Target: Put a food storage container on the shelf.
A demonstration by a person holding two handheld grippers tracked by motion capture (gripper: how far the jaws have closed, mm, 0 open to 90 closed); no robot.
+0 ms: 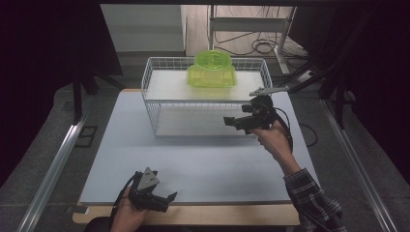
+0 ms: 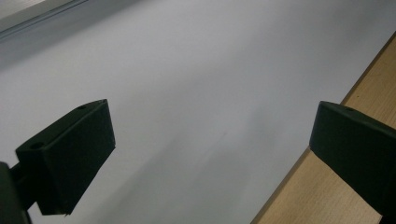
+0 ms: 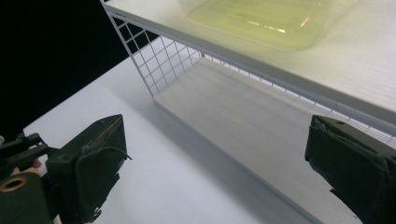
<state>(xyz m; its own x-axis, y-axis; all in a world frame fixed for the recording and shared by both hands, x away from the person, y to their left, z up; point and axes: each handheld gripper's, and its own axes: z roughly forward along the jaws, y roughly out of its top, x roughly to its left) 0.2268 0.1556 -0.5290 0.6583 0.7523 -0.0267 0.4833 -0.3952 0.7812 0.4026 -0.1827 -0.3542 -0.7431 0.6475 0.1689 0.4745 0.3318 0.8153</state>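
Note:
A translucent green lidded container point(image 1: 212, 71) point(image 3: 261, 18) rests on the top shelf of a white wire rack point(image 1: 150, 104) point(image 3: 154, 60) at the back of the table. My right gripper point(image 1: 233, 122) point(image 3: 215, 168) hovers at the rack's right front corner, pointing left along its lower shelf, with the jaws open and nothing between them. At the table's front edge my left gripper point(image 1: 169, 198) point(image 2: 210, 154) lies low in a hand, jaws open and empty over the white board.
A white board point(image 1: 193, 159) point(image 2: 187, 70) covers the wooden table point(image 1: 193, 215) point(image 2: 327, 200). The rack's lower shelf point(image 3: 243, 116) is bare. Dark curtains flank both sides. A metal rail point(image 1: 53, 164) runs along the floor at left, and a desk frame with cables point(image 1: 256, 46) stands behind.

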